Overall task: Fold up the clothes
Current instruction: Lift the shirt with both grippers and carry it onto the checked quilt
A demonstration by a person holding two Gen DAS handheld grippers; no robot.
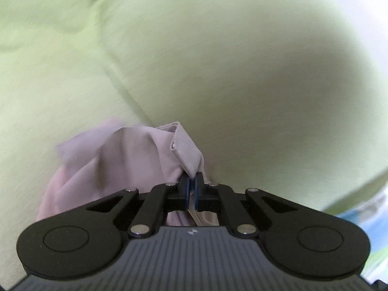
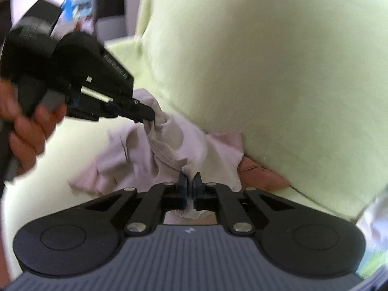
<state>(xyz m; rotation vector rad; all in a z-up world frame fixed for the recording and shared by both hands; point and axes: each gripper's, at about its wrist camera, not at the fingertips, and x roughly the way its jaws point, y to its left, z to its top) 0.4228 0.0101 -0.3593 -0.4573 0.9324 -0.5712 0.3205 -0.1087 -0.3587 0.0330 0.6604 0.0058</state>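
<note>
A pale lilac garment hangs bunched in the left wrist view, over light green fabric. My left gripper is shut on its hemmed edge. In the right wrist view the same lilac garment lies crumpled against the green surface. My right gripper is shut on another fold of it. The left gripper also shows there, held by a hand at the left and pinching the garment's upper part.
A terracotta-pink cloth sticks out from under the green cushion at the right. Dark furniture and blue items stand far behind at the upper left. A blue and white patterned surface shows at the lower right.
</note>
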